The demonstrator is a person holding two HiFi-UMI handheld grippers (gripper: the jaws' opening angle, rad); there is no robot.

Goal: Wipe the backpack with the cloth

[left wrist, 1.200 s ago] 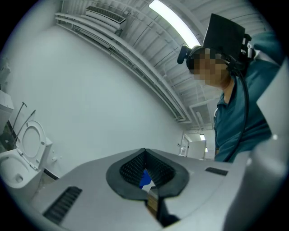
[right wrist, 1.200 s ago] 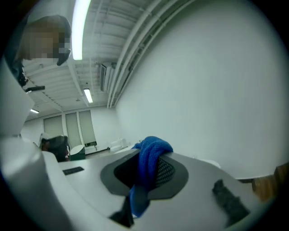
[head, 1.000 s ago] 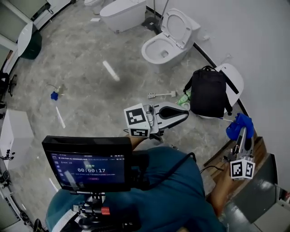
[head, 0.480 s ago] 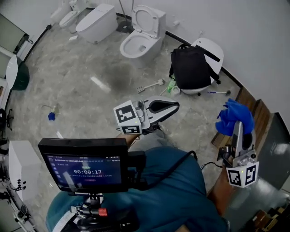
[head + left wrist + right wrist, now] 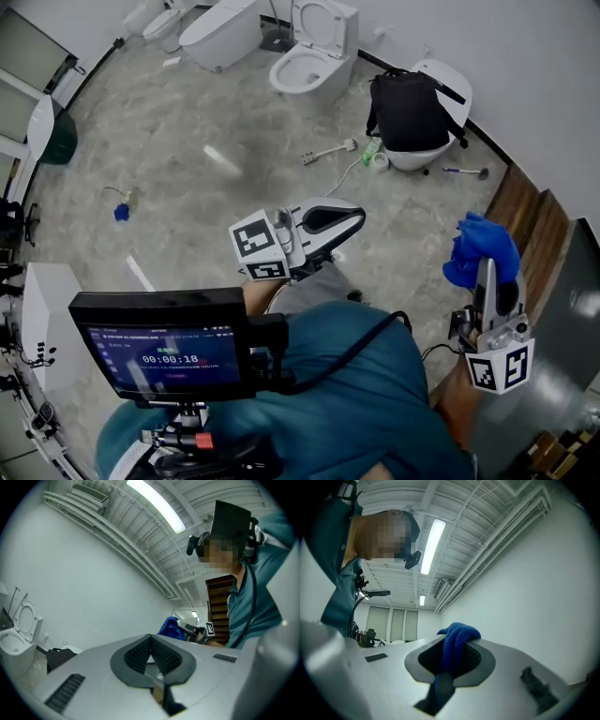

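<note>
The black backpack (image 5: 408,111) leans upright against a white toilet (image 5: 445,150) by the far wall, well beyond both grippers; in the left gripper view it shows low at the left (image 5: 58,657). My right gripper (image 5: 487,269) points up at the right, shut on the bunched blue cloth (image 5: 480,247). In the right gripper view the cloth (image 5: 457,641) hangs between the jaws of the right gripper (image 5: 452,660). My left gripper (image 5: 349,218) is held mid-frame over the floor, jaws together with nothing in them (image 5: 151,656). The cloth (image 5: 171,626) also shows from the left gripper view.
Two more toilets (image 5: 314,64) (image 5: 217,33) stand along the far wall. A toilet brush (image 5: 328,152) and a green bottle (image 5: 372,150) lie near the backpack. Wooden steps (image 5: 525,220) rise at the right. A small blue item (image 5: 122,213) lies on the floor at left. A monitor (image 5: 164,352) sits below.
The head view has swung, so the backpack now sits higher in the frame. The right gripper has risen with the cloth still in it. The left gripper stays shut and has barely shifted.
</note>
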